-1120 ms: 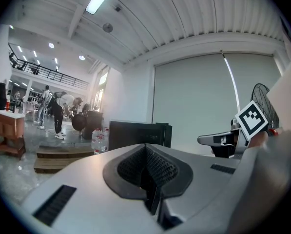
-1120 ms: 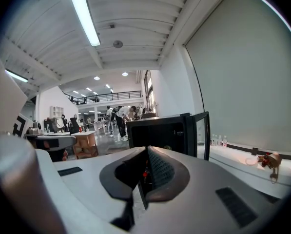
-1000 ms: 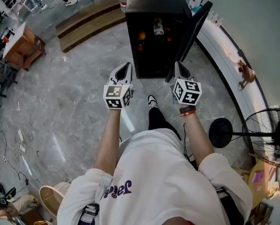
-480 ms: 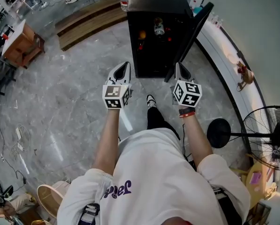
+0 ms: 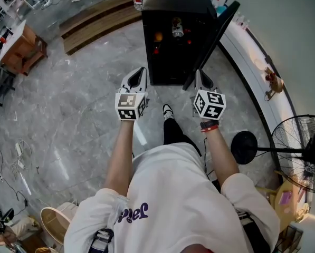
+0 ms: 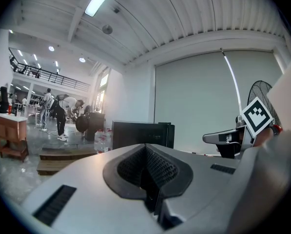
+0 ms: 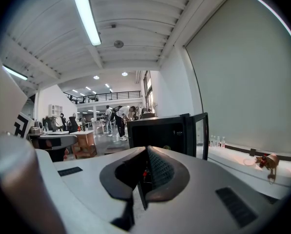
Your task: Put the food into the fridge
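A black mini fridge (image 5: 174, 15) stands on the floor ahead with its door (image 5: 210, 42) swung open to the right. On its shelves I see a bottle (image 5: 177, 29), an orange item (image 5: 158, 37) and small red items (image 5: 156, 50). My left gripper (image 5: 141, 70) is held level just short of the fridge's lower left corner, shut with nothing between its jaws. My right gripper (image 5: 199, 73) hangs by the door's lower edge, shut and empty as well. The fridge (image 7: 160, 133) with its open door (image 7: 200, 130) shows in the right gripper view, and the fridge (image 6: 135, 133) also in the left gripper view.
A standing fan (image 5: 304, 153) with a round base (image 5: 245, 147) is at the right. A white ledge (image 5: 255, 54) runs along the wall. A wooden platform (image 5: 96, 21) and a wooden cart (image 5: 21, 49) lie to the left. My foot (image 5: 168, 113) is below the fridge.
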Motion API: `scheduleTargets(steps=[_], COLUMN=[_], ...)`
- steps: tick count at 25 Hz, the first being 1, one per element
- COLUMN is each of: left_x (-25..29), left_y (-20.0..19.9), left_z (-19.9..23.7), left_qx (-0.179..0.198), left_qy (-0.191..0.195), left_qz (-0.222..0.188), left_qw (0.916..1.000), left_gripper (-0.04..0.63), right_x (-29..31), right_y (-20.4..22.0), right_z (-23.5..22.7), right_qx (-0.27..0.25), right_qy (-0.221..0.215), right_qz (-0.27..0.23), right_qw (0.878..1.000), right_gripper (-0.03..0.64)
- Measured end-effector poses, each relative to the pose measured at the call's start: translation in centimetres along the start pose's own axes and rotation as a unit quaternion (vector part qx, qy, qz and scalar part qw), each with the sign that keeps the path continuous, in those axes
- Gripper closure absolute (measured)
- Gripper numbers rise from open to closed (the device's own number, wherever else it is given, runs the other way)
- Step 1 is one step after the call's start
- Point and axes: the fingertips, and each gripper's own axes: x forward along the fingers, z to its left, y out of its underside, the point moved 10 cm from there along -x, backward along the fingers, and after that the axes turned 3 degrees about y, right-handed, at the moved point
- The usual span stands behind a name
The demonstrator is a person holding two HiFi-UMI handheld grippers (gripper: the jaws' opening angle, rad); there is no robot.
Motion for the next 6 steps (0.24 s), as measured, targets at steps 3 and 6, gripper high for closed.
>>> scheduleTargets(steps=[3,6], left_x=[0.5,1.1], left_y=[0.2,0.5], left_z=[0.4,1.2], left_qx=[-0.002,-0.002], left_qy=[0.001,0.001], left_qz=[0.001,0.005], left_qw=[1.0,1.0], left_gripper=[0.578,0.578], right_x=[0.6,1.6], right_y=[0.3,0.9], right_z=[0.2,0.8], right_qx=[-0.001,-0.005], right_qy=[-0.004,-0.018], right_qz=[0.004,0.014], right_qw=[1.0,1.0], right_gripper=[0.603,0.602])
